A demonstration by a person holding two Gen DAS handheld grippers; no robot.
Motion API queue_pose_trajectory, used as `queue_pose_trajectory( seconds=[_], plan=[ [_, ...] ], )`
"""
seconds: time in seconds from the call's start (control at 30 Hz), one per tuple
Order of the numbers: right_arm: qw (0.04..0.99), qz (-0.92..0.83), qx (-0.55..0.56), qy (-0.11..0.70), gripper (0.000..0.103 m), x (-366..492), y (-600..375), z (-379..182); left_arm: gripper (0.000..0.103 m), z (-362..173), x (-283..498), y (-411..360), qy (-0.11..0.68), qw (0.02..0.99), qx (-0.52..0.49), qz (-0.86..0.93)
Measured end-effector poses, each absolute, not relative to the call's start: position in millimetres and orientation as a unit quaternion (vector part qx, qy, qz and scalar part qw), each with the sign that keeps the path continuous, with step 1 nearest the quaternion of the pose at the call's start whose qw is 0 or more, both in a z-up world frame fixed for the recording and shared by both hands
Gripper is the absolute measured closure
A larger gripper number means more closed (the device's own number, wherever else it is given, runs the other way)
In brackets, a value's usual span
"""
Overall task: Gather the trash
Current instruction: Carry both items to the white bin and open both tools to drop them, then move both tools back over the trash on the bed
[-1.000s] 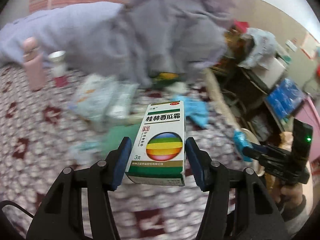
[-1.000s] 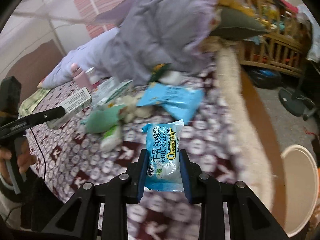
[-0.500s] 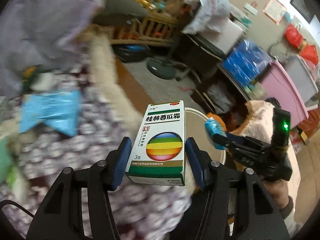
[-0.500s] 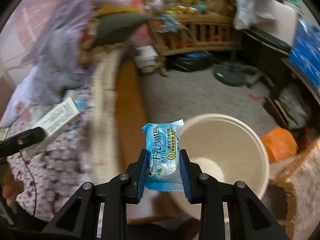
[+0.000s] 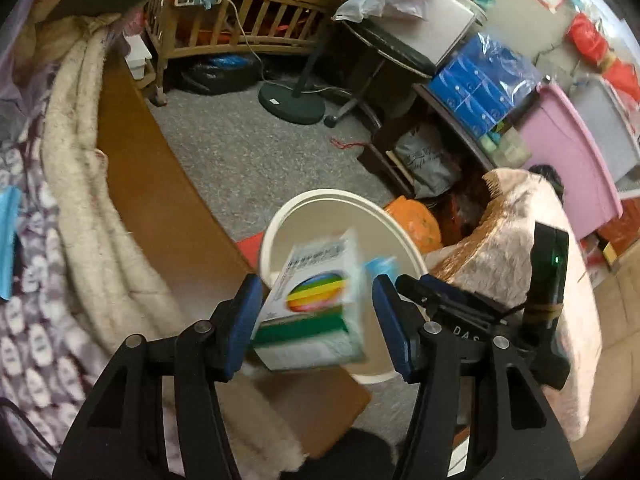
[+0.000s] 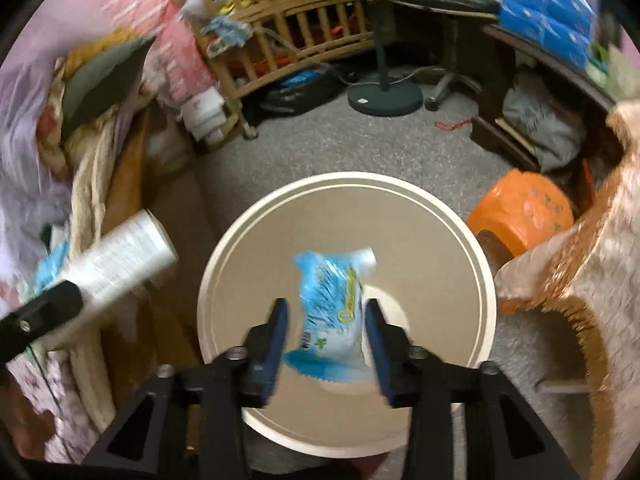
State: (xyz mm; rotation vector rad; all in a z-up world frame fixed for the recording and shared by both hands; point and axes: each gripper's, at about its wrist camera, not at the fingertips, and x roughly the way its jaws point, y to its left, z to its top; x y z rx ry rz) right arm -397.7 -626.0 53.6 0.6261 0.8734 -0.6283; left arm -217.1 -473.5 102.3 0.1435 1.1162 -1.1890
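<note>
A round cream bin [image 5: 338,199] stands on the floor beside the bed. My left gripper [image 5: 318,286] hangs over its near rim, jaws opening. A white medicine box [image 5: 316,300] with a rainbow disc sits tilted and blurred between them, and a gap shows at the right pad. In the right wrist view, my right gripper [image 6: 324,306] points down into the bin [image 6: 482,268], jaws opening. A blue snack packet [image 6: 332,316] slips loose between the pads, with a gap on each side. The box [image 6: 120,256] shows at the left there.
The bed's brown side board [image 5: 160,200] and cream blanket [image 5: 80,184] run along the left. An orange bag [image 6: 524,212] and a fuzzy pink-brown throw [image 5: 520,248] lie right of the bin. Grey carpet [image 5: 240,144], a fan base [image 5: 292,100] and a wooden crib [image 5: 240,12] lie beyond.
Both grippers swung from over the bed to above the bin. Their jaws have widened; the box has tipped over and the packet has twisted loose.
</note>
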Motion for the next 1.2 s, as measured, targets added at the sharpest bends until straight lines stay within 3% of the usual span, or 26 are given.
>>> queue_pose_trajectory(
  seconds=[0.07, 0.47, 1.0, 1.2],
  plan=[
    [0.813, -0.298, 0.301, 0.400, 0.059, -401.7, -628.0, 54.3, 0.040, 101.2, -216.8, -474.8, 0.503, 0.678, 0.057, -0.533],
    [0.814, -0.273, 0.295, 0.419, 0.057, -383.0, -600.3, 52.8, 0.039, 116.0, -210.6, -425.0, 0.461, 0.756, 0.091, -0.456],
    [0.869, -0.198, 0.201, 0.406, 0.056, -310.1, -492.0, 109.4, 0.039, 131.6, -175.0, -302.8, 0.407, 0.842, 0.095, -0.340],
    [0.881, -0.147, 0.174, 0.416, 0.047, -278.1, -445.6, 116.5, 0.039, 135.0, -156.8, -245.3, 0.399, 0.861, 0.094, -0.301]
  ],
)
